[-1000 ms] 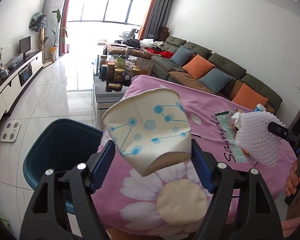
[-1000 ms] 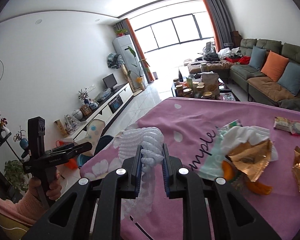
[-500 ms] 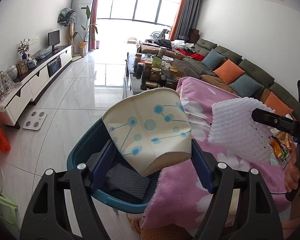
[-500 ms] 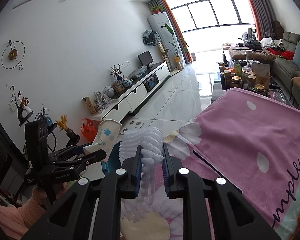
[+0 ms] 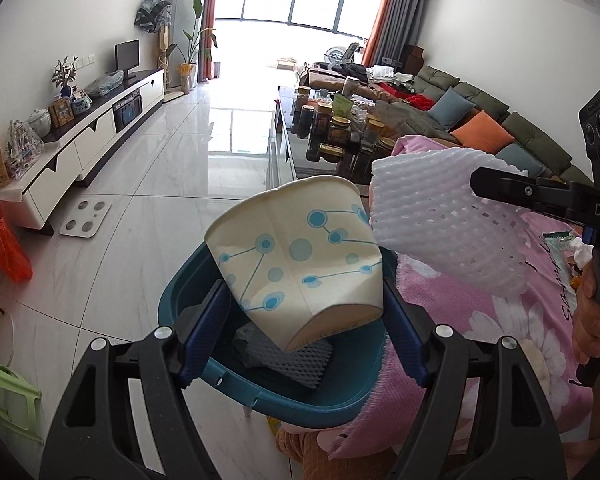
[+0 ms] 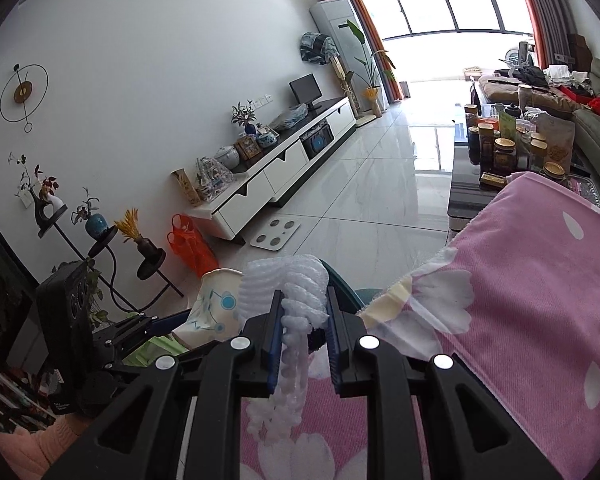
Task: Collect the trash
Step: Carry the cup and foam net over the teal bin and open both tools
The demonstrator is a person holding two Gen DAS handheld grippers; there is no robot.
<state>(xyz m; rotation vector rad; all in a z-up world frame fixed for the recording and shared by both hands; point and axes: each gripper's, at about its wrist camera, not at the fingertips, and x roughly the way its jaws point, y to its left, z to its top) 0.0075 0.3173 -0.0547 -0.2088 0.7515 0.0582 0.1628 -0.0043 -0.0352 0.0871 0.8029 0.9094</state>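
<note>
Both grippers have swung off the pink cloth (image 5: 480, 320); the bin (image 5: 260, 392) now lies under the cup (image 5: 300, 256), foam net (image 5: 440, 216) alongside.

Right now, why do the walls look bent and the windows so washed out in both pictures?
Left wrist view: the fisheye lens bows the walls and darkens the corners; the window is blown out and glares off the floor tiles, while the paper cup stays sharp. Right wrist view: same bending, window overexposed, and the white foam net is crisp.
</note>
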